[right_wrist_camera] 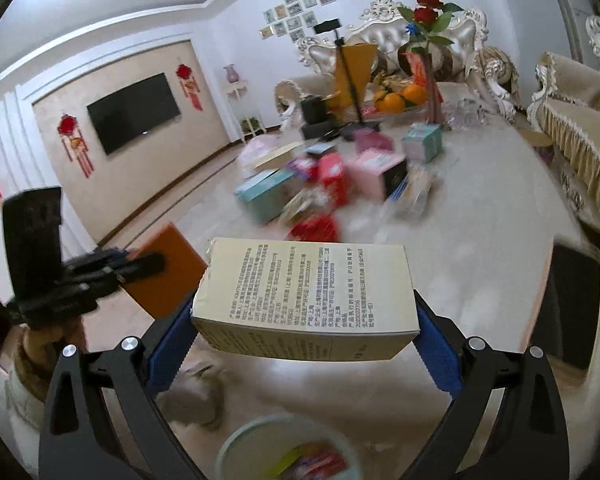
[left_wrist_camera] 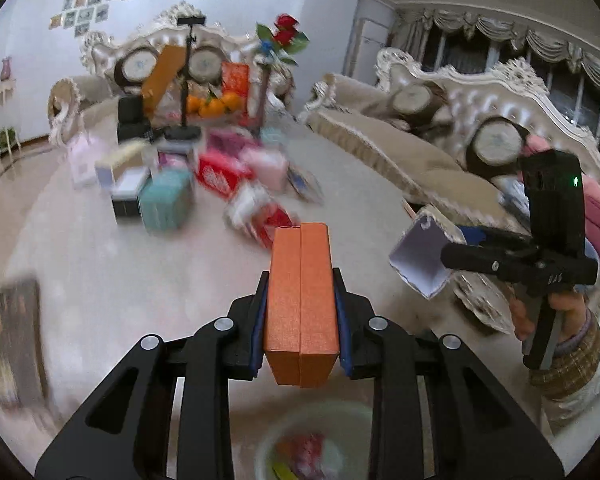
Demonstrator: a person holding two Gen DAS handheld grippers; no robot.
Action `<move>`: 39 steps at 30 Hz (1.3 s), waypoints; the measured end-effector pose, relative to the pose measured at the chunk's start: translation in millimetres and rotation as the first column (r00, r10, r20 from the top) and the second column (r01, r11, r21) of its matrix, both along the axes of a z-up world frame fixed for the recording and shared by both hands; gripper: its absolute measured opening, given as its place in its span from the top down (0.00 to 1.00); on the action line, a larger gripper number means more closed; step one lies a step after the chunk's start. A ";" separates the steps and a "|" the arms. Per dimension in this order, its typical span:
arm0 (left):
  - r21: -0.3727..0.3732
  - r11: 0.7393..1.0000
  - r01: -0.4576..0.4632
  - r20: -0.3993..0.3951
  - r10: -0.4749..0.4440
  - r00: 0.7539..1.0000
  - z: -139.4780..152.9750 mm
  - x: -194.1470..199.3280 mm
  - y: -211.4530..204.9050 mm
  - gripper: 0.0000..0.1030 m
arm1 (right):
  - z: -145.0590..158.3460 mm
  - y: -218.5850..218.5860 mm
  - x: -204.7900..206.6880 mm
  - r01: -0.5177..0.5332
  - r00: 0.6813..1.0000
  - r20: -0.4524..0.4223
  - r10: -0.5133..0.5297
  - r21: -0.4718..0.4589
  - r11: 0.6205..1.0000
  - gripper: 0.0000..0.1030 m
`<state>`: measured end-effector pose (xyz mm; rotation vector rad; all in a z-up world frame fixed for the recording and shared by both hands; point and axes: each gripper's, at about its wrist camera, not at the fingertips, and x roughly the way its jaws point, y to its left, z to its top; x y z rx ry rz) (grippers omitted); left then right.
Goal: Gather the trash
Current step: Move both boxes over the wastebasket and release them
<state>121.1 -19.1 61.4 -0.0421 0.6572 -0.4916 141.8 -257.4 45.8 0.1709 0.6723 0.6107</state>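
My left gripper (left_wrist_camera: 302, 280) is shut on a narrow orange box (left_wrist_camera: 302, 304), held upright between its blue pads. In the right wrist view that orange box (right_wrist_camera: 166, 270) shows at the left, with the left gripper's black body around it. A cream carton with printed text (right_wrist_camera: 306, 300) is clamped across my right gripper (right_wrist_camera: 304, 312), which is shut on it; in the left wrist view the same carton (left_wrist_camera: 420, 258) shows its open white end at the right. A pale round bin (right_wrist_camera: 288, 452) with colourful wrappers inside sits just below both grippers, and the bin (left_wrist_camera: 312, 444) is blurred under the orange box.
A heap of small boxes (left_wrist_camera: 188, 184) in red, pink and teal lies further back on the pale table (left_wrist_camera: 360, 200). Behind it are oranges (left_wrist_camera: 214, 106), a vase of red roses (left_wrist_camera: 286, 36) and a black stand. Ornate sofas ring the table. A dark phone (right_wrist_camera: 568, 300) lies at the right.
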 end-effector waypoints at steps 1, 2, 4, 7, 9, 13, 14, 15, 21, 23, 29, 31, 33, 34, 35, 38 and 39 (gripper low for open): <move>-0.003 1.000 0.007 -0.022 -0.007 1.000 -7.5 -13.6 -1.3 0.72 | -6.9 3.1 -19.9 -0.006 1.000 -0.019 0.006 0.002 1.000 0.09; -0.004 1.000 0.017 -0.052 -0.017 0.998 -19.1 -30.4 -3.4 0.72 | -12.1 5.9 -30.4 -0.012 0.999 -0.037 0.012 -0.002 1.000 0.09; 0.010 1.000 0.030 -0.116 -0.029 0.993 -45.3 -53.6 -8.5 0.72 | -32.5 14.8 -54.9 -0.025 0.996 -0.092 0.022 -0.027 0.999 0.09; -0.015 1.000 0.016 -0.256 -0.020 0.967 -100.0 -67.6 -9.4 0.72 | -70.6 25.0 -68.1 -0.015 0.983 -0.183 0.001 -0.072 0.997 0.09; -0.007 1.000 -0.009 -0.334 0.006 0.943 -136.3 -68.9 -11.1 0.72 | -107.8 33.1 -72.3 0.000 0.966 -0.256 -0.035 -0.136 0.991 0.09; 0.029 1.000 -0.005 -0.445 0.017 0.895 -185.2 -64.6 -19.0 0.72 | -157.1 42.7 -75.6 -0.006 0.936 -0.346 -0.069 -0.209 0.978 0.09; 0.048 0.999 0.000 -0.454 0.021 0.891 -191.8 -65.1 -21.1 0.72 | -167.9 46.6 -75.6 -0.016 0.932 -0.356 -0.074 -0.244 0.970 0.09; 0.065 0.998 0.010 -0.469 0.022 0.883 -199.7 -65.6 -23.6 0.72 | -173.6 48.9 -77.3 -0.020 0.931 -0.358 -0.079 -0.264 0.964 0.09; 0.102 0.995 -0.006 -0.523 0.059 0.850 -220.4 -63.6 -26.4 0.62 | -203.7 62.5 -78.2 -0.101 0.911 -0.409 -0.051 -0.341 0.935 0.09; 0.146 0.988 -0.045 -0.518 0.115 0.847 -223.9 -61.0 -21.3 0.16 | -208.0 62.7 -82.0 -0.116 0.909 -0.415 -0.050 -0.366 0.923 0.08; 0.094 0.993 -0.078 -0.502 0.115 0.857 -216.3 -63.1 -7.0 0.16 | -188.4 64.3 -90.1 -0.113 0.940 -0.340 -0.008 -0.336 0.935 0.07; 0.082 0.993 -0.088 -0.498 0.117 0.859 -213.3 -63.5 -3.1 0.16 | -182.0 64.1 -91.4 -0.102 0.951 -0.310 -0.007 -0.334 0.937 0.07; 0.071 0.993 -0.099 -0.492 0.121 0.862 -209.3 -63.8 0.3 0.16 | -178.8 63.7 -92.9 -0.092 0.957 -0.291 -0.008 -0.327 0.941 0.07; 0.065 0.992 -0.105 -0.489 0.124 0.863 -207.4 -63.2 3.0 0.16 | -176.0 63.3 -93.6 -0.083 0.961 -0.277 -0.011 -0.326 0.942 0.07; 0.062 0.992 -0.112 -0.487 0.128 0.864 -206.3 -62.7 2.2 0.16 | -171.9 62.5 -94.5 -0.074 0.966 -0.258 -0.012 -0.323 0.944 0.07; 0.044 0.989 -0.142 -0.473 0.146 0.869 -196.4 -62.9 11.1 0.16 | -161.7 63.5 -92.9 -0.063 0.973 -0.232 -0.011 -0.310 0.949 0.07; 0.038 0.988 -0.151 -0.465 0.151 0.872 -190.8 -63.1 14.4 0.16 | -159.2 62.9 -91.5 -0.058 0.972 -0.233 -0.016 -0.309 0.949 0.07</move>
